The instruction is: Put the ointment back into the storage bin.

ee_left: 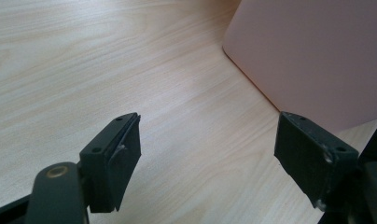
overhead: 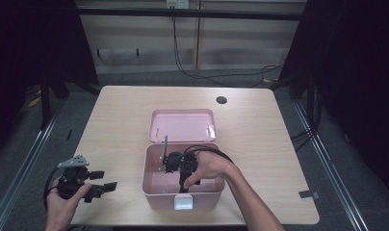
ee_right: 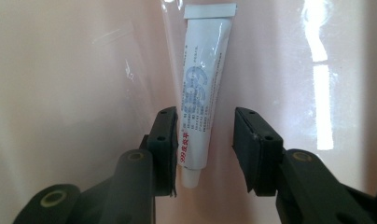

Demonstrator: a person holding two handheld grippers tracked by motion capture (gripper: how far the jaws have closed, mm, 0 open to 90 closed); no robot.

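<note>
White plastic ointment tube w/ blue print point(ee_right: 199, 95) lies flat on floor of pink plastic storage box point(overhead: 154, 185), cap end toward camera, crimped end at 12 o'clock. Right gripper point(ee_right: 205, 149) reaches down into box; jaws spread, tube between them, close against left pad, clear gap on right side, no pinch. Judged: tube just set down or about to be picked. Box lid point(overhead: 183, 125) hinged open at 12. Left gripper point(overhead: 100, 186) idle at 9 o'clock of box over light wood table point(overhead: 120, 110), jaws wide apart, nothing between; likely parked clear.

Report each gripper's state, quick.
Left gripper: open, holding nothing, over the table.
Right gripper: open inside the pink box, tube between its fingers, not gripped.
</note>
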